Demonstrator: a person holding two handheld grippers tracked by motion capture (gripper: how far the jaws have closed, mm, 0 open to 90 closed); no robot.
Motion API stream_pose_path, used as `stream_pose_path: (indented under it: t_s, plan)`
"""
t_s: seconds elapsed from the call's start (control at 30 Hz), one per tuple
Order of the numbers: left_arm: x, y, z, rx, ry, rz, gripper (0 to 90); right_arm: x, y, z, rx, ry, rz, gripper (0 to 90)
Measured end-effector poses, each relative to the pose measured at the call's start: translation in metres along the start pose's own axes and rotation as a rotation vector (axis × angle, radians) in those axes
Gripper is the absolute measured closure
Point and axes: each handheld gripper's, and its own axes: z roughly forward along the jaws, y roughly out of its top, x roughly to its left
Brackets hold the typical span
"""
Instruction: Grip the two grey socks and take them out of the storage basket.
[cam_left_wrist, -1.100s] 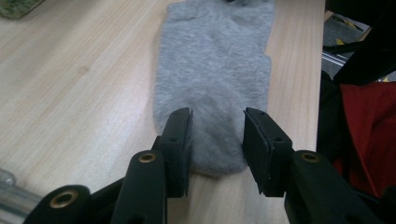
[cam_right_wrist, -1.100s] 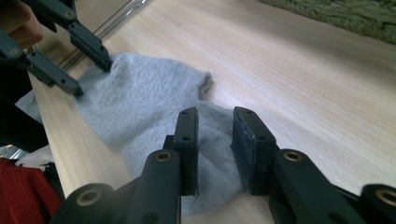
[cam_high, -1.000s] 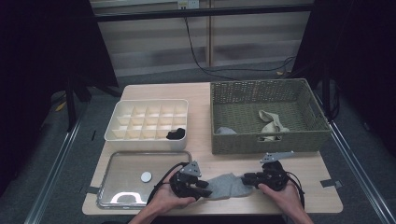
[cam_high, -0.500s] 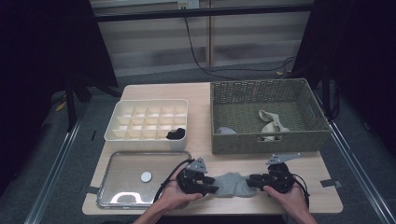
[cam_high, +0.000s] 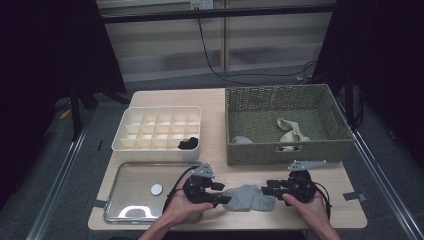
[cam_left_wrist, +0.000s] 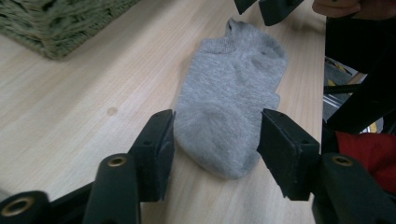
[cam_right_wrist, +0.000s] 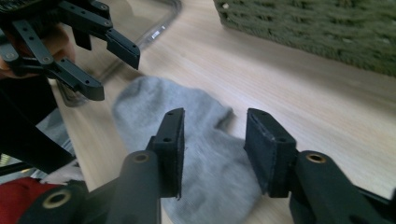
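Observation:
A grey ankle sock (cam_high: 247, 197) lies flat on the wooden table near its front edge, between my two grippers. My left gripper (cam_high: 224, 193) is at the sock's left end. In the left gripper view its jaws (cam_left_wrist: 217, 149) straddle the sock's (cam_left_wrist: 233, 93) rounded end; they have just been opening and do not press it. My right gripper (cam_high: 266, 190) is at the other end. Its jaws (cam_right_wrist: 219, 149) have also just been opening, and stand apart over the sock (cam_right_wrist: 187, 121).
A wicker basket (cam_high: 280, 152) at the back right holds a beige sock (cam_high: 290, 132) and a grey one (cam_high: 241, 140). A white compartment tray (cam_high: 160, 109) holds a dark item (cam_high: 188, 144). A metal tray (cam_high: 130, 180) at the front left carries a small white disc (cam_high: 156, 189).
Both grippers have opened their jaws and let go of the sock's ends. The sock now rests loose on the table. The hands have hardly moved.

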Motion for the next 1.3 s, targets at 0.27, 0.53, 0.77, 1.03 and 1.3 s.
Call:
stream_pose_path:
  t_s: [0.27,0.53,0.77,1.03,1.3]
  plan:
    - [0.005,-0.005,-0.031,-0.043,0.018,-0.064,35.6,0.003,0.017,-0.001,-0.039,0.013,-0.002,46.8]
    - [0.021,-0.022,-0.056,-0.032,0.079,-0.091,32.5,0.004,0.033,-0.008,-0.063,0.025,-0.015,44.4]
    - [0.021,-0.037,-0.072,-0.043,0.106,-0.115,28.4,0.012,0.061,-0.017,-0.110,0.052,-0.046,44.1]
    - [0.020,-0.045,-0.087,-0.082,0.142,-0.135,22.4,0.017,0.092,-0.019,-0.141,0.056,-0.071,45.3]
    - [0.024,-0.046,-0.088,-0.079,0.161,-0.145,20.5,0.015,0.122,-0.016,-0.147,0.041,-0.086,47.0]
